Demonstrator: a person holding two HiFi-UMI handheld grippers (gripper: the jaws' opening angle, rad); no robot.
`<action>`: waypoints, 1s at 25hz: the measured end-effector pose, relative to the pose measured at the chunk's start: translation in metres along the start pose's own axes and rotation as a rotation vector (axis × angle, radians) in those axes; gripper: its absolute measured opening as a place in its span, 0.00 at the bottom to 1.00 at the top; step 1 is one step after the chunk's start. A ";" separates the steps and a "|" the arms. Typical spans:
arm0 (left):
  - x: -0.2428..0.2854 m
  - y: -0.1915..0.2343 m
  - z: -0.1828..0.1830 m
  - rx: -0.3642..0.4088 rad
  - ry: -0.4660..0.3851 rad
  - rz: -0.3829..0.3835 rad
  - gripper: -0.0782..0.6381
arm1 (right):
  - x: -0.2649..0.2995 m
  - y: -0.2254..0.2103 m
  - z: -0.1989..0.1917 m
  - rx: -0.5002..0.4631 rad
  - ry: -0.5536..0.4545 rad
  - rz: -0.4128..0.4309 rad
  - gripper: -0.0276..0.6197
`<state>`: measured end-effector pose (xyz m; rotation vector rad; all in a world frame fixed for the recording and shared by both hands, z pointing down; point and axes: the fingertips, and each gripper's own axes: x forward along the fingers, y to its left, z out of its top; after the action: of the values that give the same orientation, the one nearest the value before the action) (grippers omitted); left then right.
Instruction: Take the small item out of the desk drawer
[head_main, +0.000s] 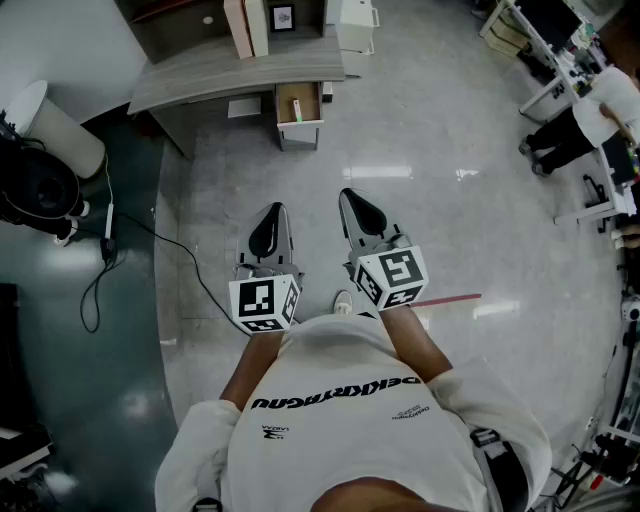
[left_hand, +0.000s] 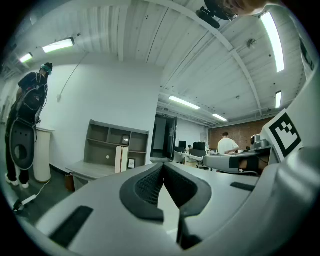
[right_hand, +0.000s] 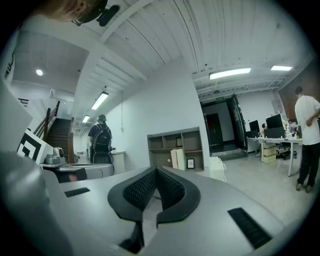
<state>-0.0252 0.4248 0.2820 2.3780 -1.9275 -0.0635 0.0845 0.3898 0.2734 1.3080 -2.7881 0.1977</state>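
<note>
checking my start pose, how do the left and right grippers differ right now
The right gripper reaches further toward the open desk drawer than the left gripper. The right gripper slants inward, while the left gripper points nearly straight ahead. Shared: both are shut, hold nothing, and are well short of the drawer.

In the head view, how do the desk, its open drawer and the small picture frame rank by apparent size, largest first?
1. desk
2. open drawer
3. picture frame
All three stand about equally far from the camera, so the order looks reliable.
</note>
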 end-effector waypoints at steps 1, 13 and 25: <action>0.004 -0.004 -0.002 0.000 0.002 0.004 0.13 | -0.001 -0.005 0.000 -0.002 0.001 0.004 0.09; 0.048 -0.055 -0.014 0.034 0.025 0.039 0.13 | -0.005 -0.067 0.005 0.038 -0.032 0.058 0.09; 0.075 -0.091 -0.030 0.034 0.052 0.082 0.13 | -0.010 -0.110 -0.007 0.059 -0.023 0.115 0.09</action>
<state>0.0815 0.3712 0.3047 2.2931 -2.0155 0.0363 0.1751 0.3288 0.2892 1.1693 -2.9005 0.2745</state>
